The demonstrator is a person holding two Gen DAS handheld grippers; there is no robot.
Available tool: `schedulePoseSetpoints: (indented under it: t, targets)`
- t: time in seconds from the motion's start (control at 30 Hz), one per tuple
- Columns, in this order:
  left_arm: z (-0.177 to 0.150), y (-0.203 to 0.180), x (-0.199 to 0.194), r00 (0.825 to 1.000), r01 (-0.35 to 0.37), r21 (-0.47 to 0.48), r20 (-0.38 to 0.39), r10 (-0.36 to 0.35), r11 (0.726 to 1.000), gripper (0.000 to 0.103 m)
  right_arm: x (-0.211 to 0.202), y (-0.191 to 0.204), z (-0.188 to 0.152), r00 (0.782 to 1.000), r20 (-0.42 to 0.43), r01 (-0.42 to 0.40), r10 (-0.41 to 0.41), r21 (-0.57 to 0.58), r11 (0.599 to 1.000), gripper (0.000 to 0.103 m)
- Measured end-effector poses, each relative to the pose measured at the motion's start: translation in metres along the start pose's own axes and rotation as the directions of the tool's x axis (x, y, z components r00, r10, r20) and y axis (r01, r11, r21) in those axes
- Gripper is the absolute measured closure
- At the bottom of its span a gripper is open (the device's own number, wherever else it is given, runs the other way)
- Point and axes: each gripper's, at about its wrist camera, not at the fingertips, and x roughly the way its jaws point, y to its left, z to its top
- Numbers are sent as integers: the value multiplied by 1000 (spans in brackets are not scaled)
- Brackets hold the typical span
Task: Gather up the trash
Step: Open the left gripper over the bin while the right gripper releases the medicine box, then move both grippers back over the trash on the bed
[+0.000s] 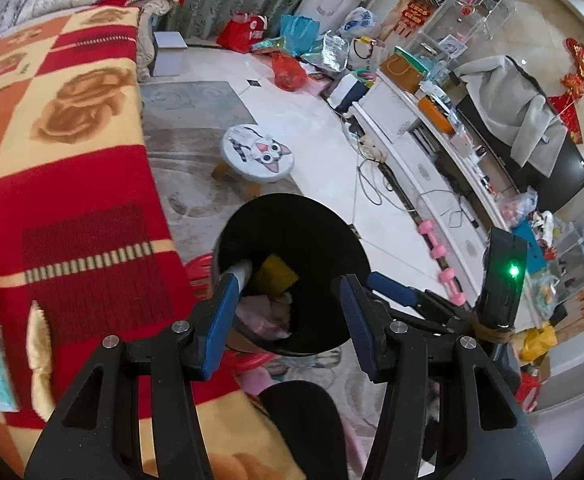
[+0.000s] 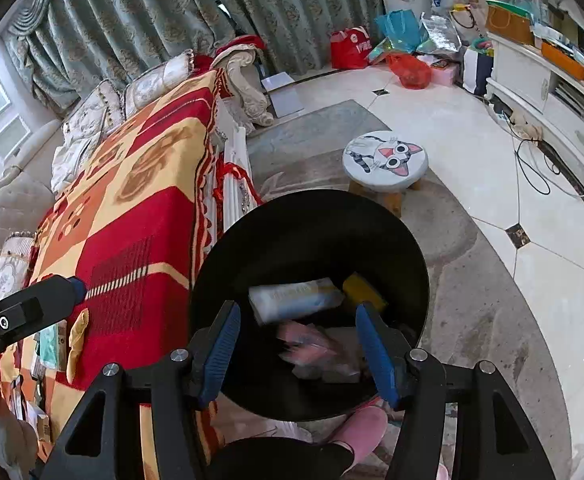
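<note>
A black trash bin stands on the floor beside the blanket-covered couch. In it lie a white tube, a yellow packet and pink wrappers. My left gripper hovers over the bin's mouth, open, with nothing between its blue pads. The right wrist view shows the same bin, where the white tube is blurred, next to the yellow packet and pink wrappers. My right gripper is open above them, empty. Each gripper shows in the other's view, the right gripper and the left gripper.
A red and yellow blanket carries small packets at its near end. A cat-face stool stands past the bin. Cables and pink dumbbells lie by the white cabinet. A person's pink slipper sits below the bin.
</note>
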Motion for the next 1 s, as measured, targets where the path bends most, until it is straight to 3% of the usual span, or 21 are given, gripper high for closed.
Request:
schedulePoseSetpoints:
  t: [0.33, 0.67, 1.0]
  targets:
    - [-17, 16, -31, 989, -143, 29, 51, 142, 989, 52, -15, 40, -4, 999, 16, -31, 32, -73, 997, 40]
    - [-35, 57, -74, 953, -284, -2, 110, 282, 959, 52, -13, 100, -15, 997, 0, -80, 81, -165, 983, 37]
    - [-52, 106, -109, 920, -361, -78, 133, 369, 929, 52, -7, 161, -27, 991, -29, -131, 128, -260, 957, 35]
